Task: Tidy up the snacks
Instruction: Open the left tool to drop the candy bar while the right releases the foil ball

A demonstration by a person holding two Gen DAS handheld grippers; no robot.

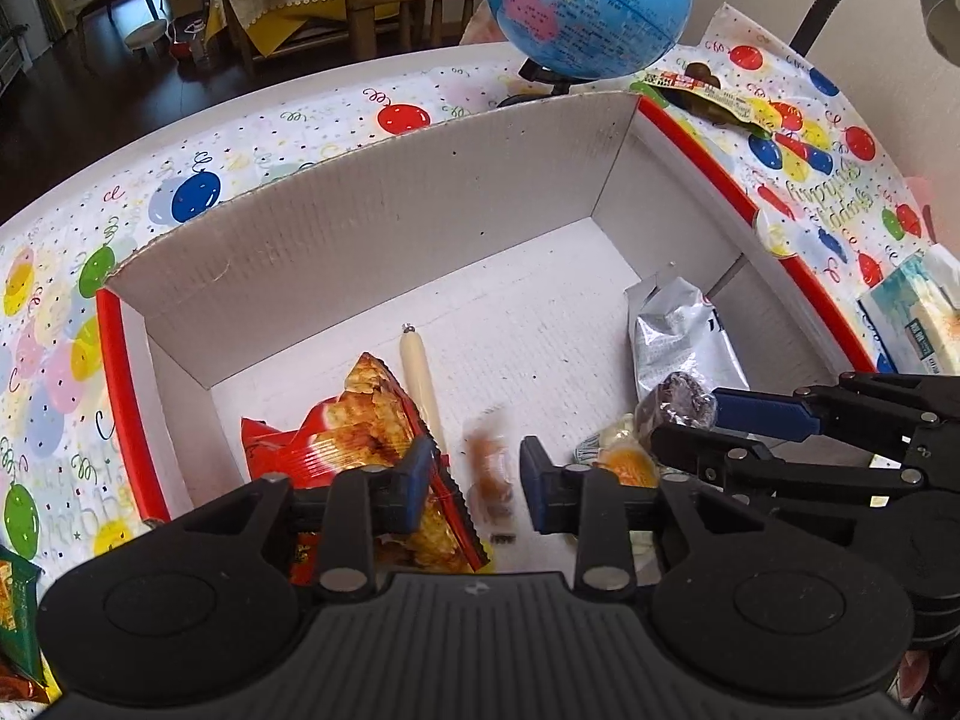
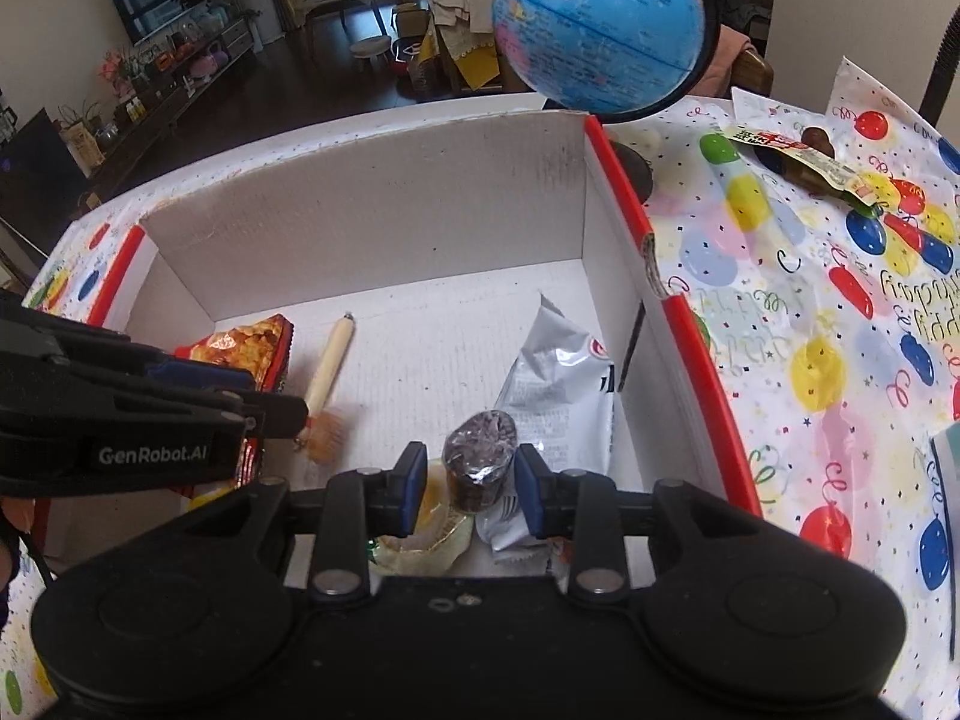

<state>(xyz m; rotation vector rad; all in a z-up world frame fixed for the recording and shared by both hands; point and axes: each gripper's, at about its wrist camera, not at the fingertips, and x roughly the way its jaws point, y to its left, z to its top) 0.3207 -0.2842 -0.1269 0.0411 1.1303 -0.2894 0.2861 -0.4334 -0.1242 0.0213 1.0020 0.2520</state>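
A white cardboard box point(image 1: 372, 222) with red edges holds the snacks. My left gripper point(image 1: 475, 480) is open over the box; a small orange-brown wrapped snack point(image 1: 489, 474), blurred, is in the gap between its pads, touching neither. My right gripper point(image 2: 470, 483) is open with a dark chocolate snack in clear wrap point(image 2: 480, 456) between its pads; the pads stand just off its sides. The box point(image 2: 360, 222) also holds a red chip bag point(image 1: 354, 426), a cream stick point(image 1: 420, 372), a silver packet point(image 2: 552, 378) and a yellow wrapped snack point(image 2: 435, 519).
A blue globe point(image 1: 585, 0) stands behind the box. A brown-green snack packet point(image 2: 822, 171) lies on the balloon tablecloth point(image 2: 810, 330) at the right. A light blue packet point(image 1: 918, 318) lies right of the box. A green packet point(image 1: 15, 612) sits at the left edge.
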